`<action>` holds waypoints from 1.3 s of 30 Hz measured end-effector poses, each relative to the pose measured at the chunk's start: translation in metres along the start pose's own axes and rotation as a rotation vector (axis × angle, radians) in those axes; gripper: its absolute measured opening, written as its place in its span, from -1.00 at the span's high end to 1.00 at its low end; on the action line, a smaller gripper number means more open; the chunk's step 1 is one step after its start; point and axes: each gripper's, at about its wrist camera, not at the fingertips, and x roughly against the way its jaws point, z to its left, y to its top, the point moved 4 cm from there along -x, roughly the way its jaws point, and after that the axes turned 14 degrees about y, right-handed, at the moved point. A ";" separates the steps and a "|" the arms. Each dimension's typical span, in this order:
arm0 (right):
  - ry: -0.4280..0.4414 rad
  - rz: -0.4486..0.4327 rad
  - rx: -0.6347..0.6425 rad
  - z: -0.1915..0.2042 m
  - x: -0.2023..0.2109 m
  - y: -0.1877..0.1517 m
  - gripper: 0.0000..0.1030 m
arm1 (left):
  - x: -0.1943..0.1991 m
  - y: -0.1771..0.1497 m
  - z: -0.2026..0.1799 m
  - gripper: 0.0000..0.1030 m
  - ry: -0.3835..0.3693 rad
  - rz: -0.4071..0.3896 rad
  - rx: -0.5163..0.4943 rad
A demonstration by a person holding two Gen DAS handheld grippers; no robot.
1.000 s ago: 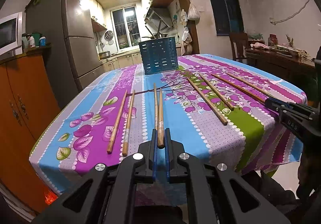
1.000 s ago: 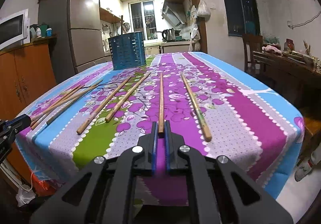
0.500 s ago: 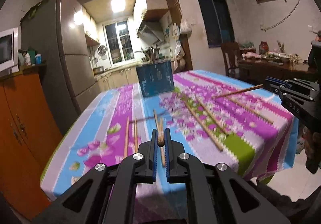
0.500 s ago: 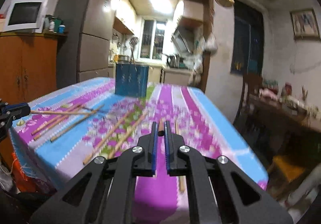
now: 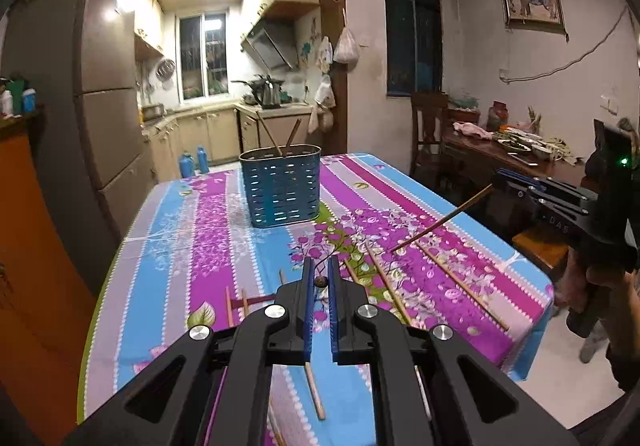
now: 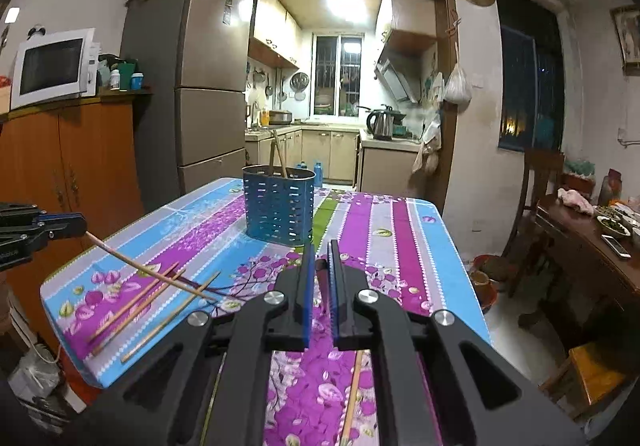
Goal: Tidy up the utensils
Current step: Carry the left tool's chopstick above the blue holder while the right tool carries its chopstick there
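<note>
My left gripper [image 5: 319,275] is shut on a wooden chopstick, seen end-on as a round tip [image 5: 320,281] between the jaws. From the right wrist view that chopstick [image 6: 148,270] slants down from the left gripper [image 6: 82,227] over the table. My right gripper [image 6: 319,252] is shut on another chopstick, which shows in the left wrist view [image 5: 440,221] slanting down from the gripper [image 5: 496,184]. A blue perforated utensil holder [image 5: 281,186] stands mid-table with two sticks in it; it also shows in the right wrist view [image 6: 278,204]. Several chopsticks [image 5: 460,284] lie on the tablecloth.
The table has a striped floral cloth [image 5: 200,230]. A fridge [image 6: 200,86] and an orange cabinet [image 6: 72,166] with a microwave [image 6: 50,66] stand left. A wooden side table with dishes [image 6: 592,230] and a chair [image 5: 430,126] stand right. The kitchen lies behind.
Both grippers have lifted off the table, each with a chopstick, and now sit higher and closer to the blue holder. The view has tilted up from the cloth.
</note>
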 end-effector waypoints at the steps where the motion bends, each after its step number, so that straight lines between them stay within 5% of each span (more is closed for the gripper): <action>1: 0.003 0.012 0.001 -0.002 -0.004 0.005 0.91 | -0.005 0.007 0.002 0.85 -0.010 0.007 0.004; 25: 0.077 0.156 -0.022 -0.036 -0.064 0.077 0.91 | -0.083 0.098 0.017 0.85 -0.078 0.064 -0.011; 34: 0.096 0.132 0.002 -0.030 -0.067 0.115 0.91 | -0.078 0.138 0.030 0.85 -0.038 -0.009 -0.021; 39: 0.104 0.080 0.013 -0.030 -0.072 0.161 0.91 | -0.077 0.187 0.042 0.85 0.012 -0.068 -0.024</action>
